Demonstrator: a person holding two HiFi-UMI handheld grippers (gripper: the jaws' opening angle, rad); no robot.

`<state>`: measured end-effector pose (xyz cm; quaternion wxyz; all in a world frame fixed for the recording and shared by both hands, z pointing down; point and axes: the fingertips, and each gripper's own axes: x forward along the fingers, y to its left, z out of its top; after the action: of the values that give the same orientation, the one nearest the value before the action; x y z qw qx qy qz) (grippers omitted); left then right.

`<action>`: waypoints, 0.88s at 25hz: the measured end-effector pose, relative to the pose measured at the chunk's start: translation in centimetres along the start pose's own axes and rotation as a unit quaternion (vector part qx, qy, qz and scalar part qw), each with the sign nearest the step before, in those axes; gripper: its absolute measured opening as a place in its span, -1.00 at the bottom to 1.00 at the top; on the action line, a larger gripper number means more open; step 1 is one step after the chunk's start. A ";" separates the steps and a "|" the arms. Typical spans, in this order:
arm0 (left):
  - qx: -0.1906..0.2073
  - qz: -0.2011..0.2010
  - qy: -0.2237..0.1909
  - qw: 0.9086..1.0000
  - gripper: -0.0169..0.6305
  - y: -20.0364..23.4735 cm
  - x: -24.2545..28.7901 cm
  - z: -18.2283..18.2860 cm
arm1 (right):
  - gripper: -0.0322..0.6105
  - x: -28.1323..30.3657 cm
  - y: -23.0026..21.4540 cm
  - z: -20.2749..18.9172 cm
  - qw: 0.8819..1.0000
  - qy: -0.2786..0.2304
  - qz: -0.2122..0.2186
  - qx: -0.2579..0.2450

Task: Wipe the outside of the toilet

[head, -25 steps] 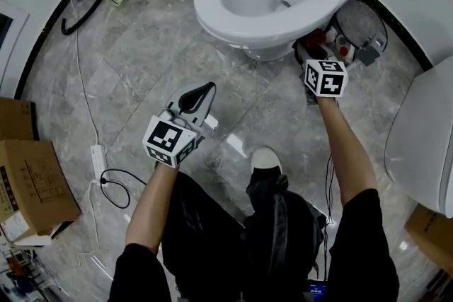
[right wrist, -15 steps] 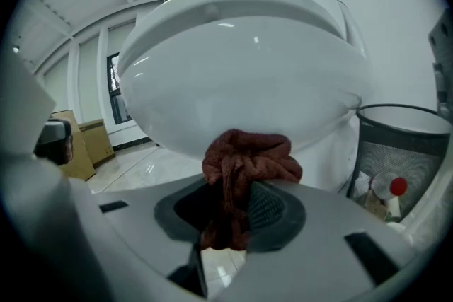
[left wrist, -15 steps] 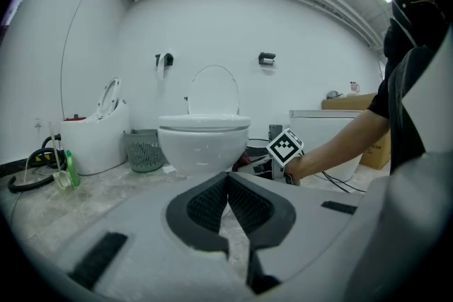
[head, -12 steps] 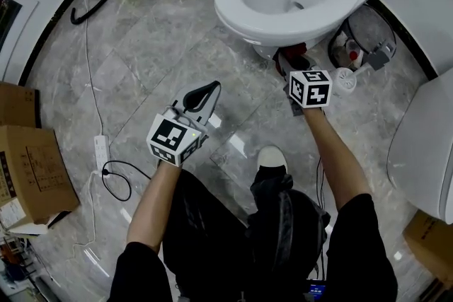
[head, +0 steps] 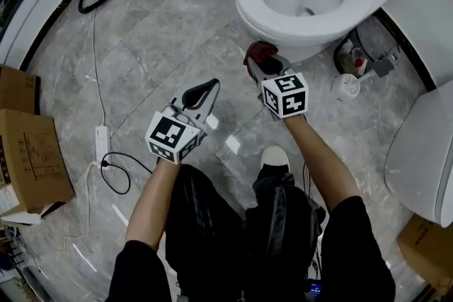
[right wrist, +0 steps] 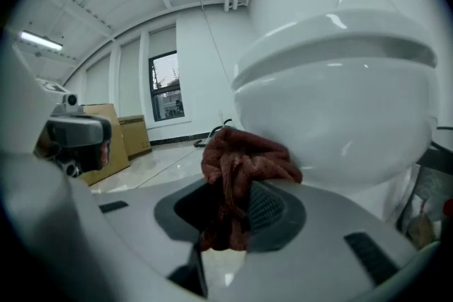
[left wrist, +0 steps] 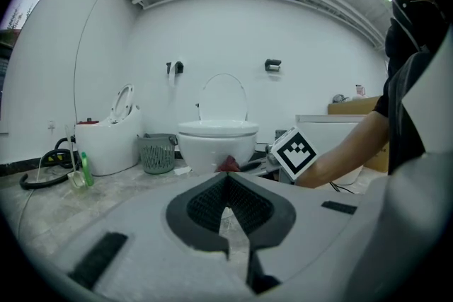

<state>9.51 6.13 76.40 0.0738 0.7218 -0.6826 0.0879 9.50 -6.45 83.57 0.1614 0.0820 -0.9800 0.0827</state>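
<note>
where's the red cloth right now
The red cloth is clamped in the right gripper's jaws, right of centre in the head view, close beside the toilet's lower outer wall.

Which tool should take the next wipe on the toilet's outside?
Right. The right tool is shut on the cloth, close against the toilet bowl. The left tool is shut, empty and farther from it.
</note>
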 end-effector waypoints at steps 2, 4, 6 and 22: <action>-0.001 0.006 -0.006 1.000 -0.94 0.7 -1.0 0.3 | -0.56 -0.5 1.8 0.2 1.000 0.000 0.011 -0.023; -0.004 0.013 -0.013 1.000 -0.94 1.5 -2.0 0.7 | -0.56 -1.5 3.3 0.4 0.999 -0.002 0.015 -0.042; -0.006 0.019 -0.022 1.000 -0.94 2.2 -3.0 1.1 | -0.56 -2.8 3.9 1.0 0.999 -0.008 0.002 -0.054; 0.002 0.013 -0.056 0.998 -0.94 9.0 -5.1 3.1 | -0.56 -4.7 2.5 8.2 0.985 -0.058 -0.138 -0.081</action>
<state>0.37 9.86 72.11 0.0331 0.7169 -0.6946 0.0497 10.90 -4.95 74.07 0.1204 0.2076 -0.9705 -0.0247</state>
